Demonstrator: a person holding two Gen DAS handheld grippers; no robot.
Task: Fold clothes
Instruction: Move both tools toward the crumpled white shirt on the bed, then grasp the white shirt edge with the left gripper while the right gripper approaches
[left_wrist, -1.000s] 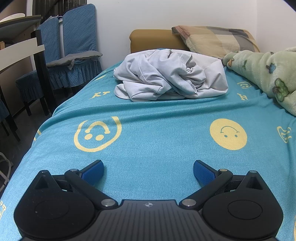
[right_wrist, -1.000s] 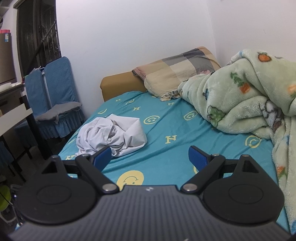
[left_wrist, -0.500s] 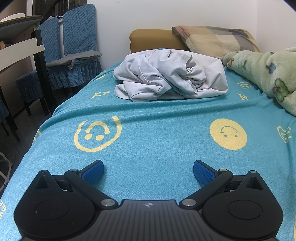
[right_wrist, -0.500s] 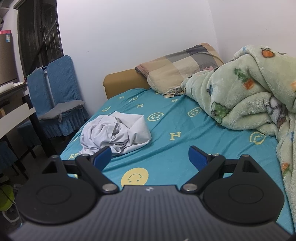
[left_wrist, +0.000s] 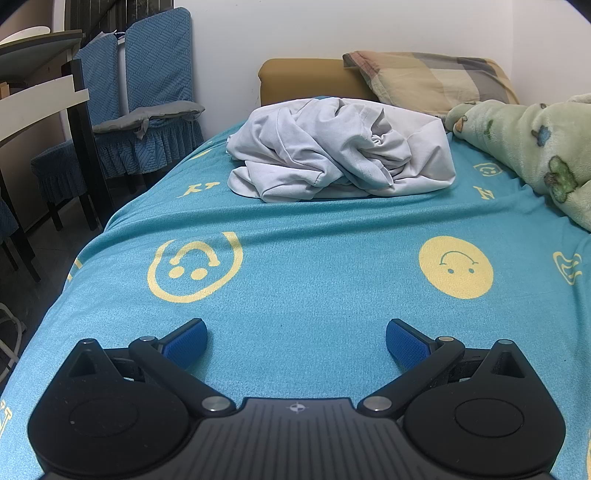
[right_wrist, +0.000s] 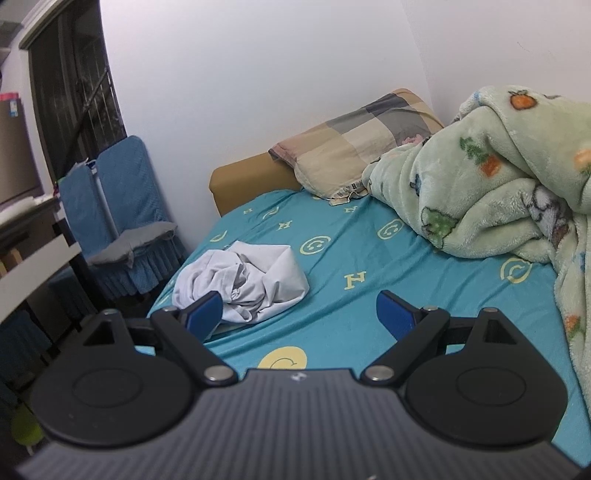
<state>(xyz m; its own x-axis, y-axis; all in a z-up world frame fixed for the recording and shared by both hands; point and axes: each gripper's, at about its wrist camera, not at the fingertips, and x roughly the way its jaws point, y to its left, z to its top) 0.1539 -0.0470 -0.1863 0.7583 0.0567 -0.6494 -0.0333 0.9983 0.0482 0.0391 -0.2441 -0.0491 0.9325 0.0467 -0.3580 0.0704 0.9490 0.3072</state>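
Note:
A crumpled white garment lies in a heap on the teal bed sheet, toward the head of the bed. It also shows in the right wrist view at lower left. My left gripper is open and empty, low over the sheet, well short of the garment. My right gripper is open and empty, held higher above the bed, with its left pad in front of the garment's near edge.
A green fleece blanket is piled along the right side of the bed. A checked pillow and tan headboard sit at the head. Blue-covered chairs and a table stand left of the bed.
The right gripper has swung and risen, so the garment and bed shifted right in its view. The left gripper has not moved. Both stay open.

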